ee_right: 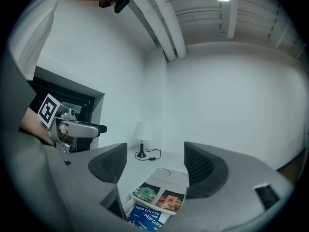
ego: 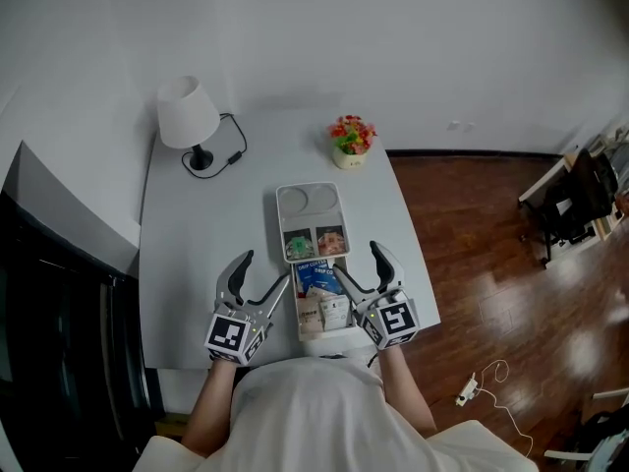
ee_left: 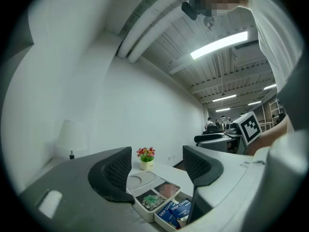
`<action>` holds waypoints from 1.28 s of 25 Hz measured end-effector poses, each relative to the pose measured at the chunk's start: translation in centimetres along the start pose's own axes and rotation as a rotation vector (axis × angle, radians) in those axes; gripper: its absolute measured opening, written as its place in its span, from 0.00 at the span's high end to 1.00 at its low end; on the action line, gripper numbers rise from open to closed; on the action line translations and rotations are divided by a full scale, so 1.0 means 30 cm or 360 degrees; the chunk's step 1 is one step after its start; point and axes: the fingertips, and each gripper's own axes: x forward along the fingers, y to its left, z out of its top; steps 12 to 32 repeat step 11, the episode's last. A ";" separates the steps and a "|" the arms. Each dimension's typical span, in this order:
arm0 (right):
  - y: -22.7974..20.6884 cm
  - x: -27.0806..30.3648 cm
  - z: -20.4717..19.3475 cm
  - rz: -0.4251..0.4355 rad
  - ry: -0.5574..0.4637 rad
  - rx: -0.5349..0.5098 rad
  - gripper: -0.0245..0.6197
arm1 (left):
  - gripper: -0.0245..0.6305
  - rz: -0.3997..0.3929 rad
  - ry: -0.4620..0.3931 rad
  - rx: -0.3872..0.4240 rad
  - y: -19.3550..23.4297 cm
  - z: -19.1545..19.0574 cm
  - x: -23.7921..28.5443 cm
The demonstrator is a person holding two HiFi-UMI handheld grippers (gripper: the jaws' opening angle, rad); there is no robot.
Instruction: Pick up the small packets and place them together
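A white compartment tray (ego: 313,203) lies mid-table. It holds a green packet (ego: 299,246) and a reddish packet (ego: 331,241). Just nearer, a second box holds blue drip-coffee packets (ego: 316,277) and pale small packets (ego: 325,313). My left gripper (ego: 263,273) stands open to the left of the box, nothing between its fingers. My right gripper (ego: 358,261) stands open at the box's right edge, also empty. In the left gripper view the green packet (ee_left: 152,200) and blue packets (ee_left: 175,210) lie below the open jaws. The right gripper view shows the blue packets (ee_right: 147,214) low between wide jaws.
A white lamp (ego: 187,116) with its black cord stands at the table's back left. A small flower pot (ego: 352,138) sits at the back right. The table's right edge drops to a wooden floor (ego: 491,254). A dark cabinet (ego: 59,313) stands at the left.
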 end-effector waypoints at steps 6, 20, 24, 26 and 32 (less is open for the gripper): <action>-0.004 -0.004 0.014 0.0011 0.0003 -0.0016 0.36 | 0.47 -0.0022 -0.0002 -0.0012 -0.014 -0.001 0.006; 0.005 -0.002 0.029 0.0030 -0.0005 0.0000 0.36 | 0.47 -0.0035 0.0003 -0.0021 -0.023 -0.003 0.013; 0.005 -0.002 0.029 0.0030 -0.0005 0.0000 0.36 | 0.47 -0.0035 0.0003 -0.0021 -0.023 -0.003 0.013; 0.005 -0.002 0.029 0.0030 -0.0005 0.0000 0.36 | 0.47 -0.0035 0.0003 -0.0021 -0.023 -0.003 0.013; 0.005 -0.002 0.029 0.0030 -0.0005 0.0000 0.36 | 0.47 -0.0035 0.0003 -0.0021 -0.023 -0.003 0.013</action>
